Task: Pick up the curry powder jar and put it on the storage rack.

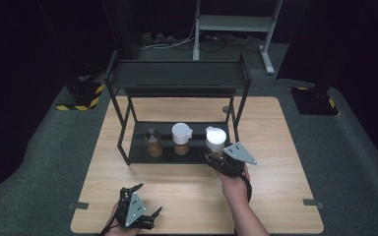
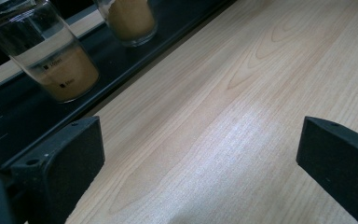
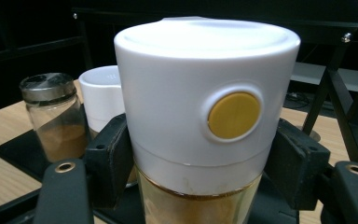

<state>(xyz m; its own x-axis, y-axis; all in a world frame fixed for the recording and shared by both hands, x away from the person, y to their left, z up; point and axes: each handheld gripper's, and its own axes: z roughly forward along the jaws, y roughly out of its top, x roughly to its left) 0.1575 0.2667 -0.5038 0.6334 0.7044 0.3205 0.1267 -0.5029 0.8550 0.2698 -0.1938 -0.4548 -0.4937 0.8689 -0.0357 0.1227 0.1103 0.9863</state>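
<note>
Three spice jars stand on the lower tray (image 1: 139, 155) of a black two-level rack. The right jar (image 1: 215, 138) has a tall white lid with a yellow button (image 3: 233, 114) over a glass body of tan powder. My right gripper (image 1: 217, 158) is shut on this jar (image 3: 200, 93), one black jaw pressed against each side just below the lid. The middle jar (image 1: 181, 133) has a white spouted lid, and the left jar (image 1: 152, 142) has a metal shaker top. Near the table's front edge my left gripper (image 1: 146, 199) is open, with bare wood between its jaws (image 2: 200, 158).
The rack's upper shelf (image 1: 177, 73) overhangs the jars, with its posts close on either side. The wooden table (image 1: 187, 191) spreads out in front of the rack. In the left gripper view the shaker jar (image 2: 56, 60) and a second jar (image 2: 128, 18) stand ahead.
</note>
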